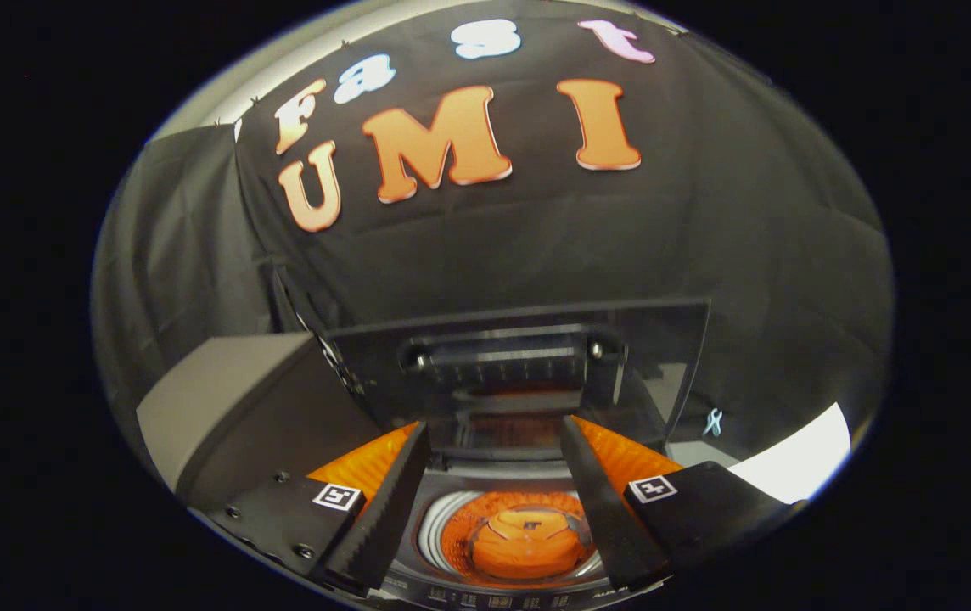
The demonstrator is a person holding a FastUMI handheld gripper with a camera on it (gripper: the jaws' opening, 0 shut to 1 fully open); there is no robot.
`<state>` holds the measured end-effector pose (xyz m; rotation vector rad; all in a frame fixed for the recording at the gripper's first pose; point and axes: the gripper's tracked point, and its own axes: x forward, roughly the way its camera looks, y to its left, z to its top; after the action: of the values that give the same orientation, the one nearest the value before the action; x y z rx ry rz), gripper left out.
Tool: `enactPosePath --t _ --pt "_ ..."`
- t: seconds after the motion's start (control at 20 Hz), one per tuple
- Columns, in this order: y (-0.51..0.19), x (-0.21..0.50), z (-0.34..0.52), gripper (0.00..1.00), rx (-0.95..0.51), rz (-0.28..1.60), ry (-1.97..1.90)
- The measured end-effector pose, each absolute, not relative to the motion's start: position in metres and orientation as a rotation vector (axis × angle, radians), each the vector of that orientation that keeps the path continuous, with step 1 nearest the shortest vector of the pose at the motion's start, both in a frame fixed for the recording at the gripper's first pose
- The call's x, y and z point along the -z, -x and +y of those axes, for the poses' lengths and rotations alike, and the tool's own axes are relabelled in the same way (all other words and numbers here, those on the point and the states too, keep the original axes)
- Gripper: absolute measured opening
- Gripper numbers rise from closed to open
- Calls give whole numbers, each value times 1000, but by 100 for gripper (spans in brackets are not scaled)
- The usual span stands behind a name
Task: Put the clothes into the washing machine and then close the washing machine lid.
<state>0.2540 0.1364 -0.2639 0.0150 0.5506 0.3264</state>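
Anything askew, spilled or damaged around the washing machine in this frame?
Nothing stands out. The orange garment lies inside the drum, the dark transparent lid stands raised behind it, and the gripper hangs above with its fingers open and empty.

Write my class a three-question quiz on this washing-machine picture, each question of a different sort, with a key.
1. True or false: the lid of the washing machine stands open.
2. Where are the orange clothes?
A. Pinched between the fingers
B. Down in the drum, below and between the fingers
C. Draped over the lid
3. Fill in: the gripper is ____, its fingers spread apart and holding nothing.

Key
1. True: the lid is raised upright behind the drum.
2. B
3. open
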Motion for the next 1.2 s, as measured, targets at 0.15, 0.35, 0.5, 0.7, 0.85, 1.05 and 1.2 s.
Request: enactPosePath --t 0.15,0.35,0.5,0.7,0.85,1.05,1.2 --pt "-275 214 145 98 -338 450 -41" --pt "-321 178 146 98 -325 356 -9" --pt "-347 176 150 98 -319 362 -14" --pt "-387 191 155 99 -302 399 13" --pt "-414 221 156 99 -281 456 42" --pt "-429 250 155 99 -267 529 57" --pt "-438 268 156 99 -252 571 63"
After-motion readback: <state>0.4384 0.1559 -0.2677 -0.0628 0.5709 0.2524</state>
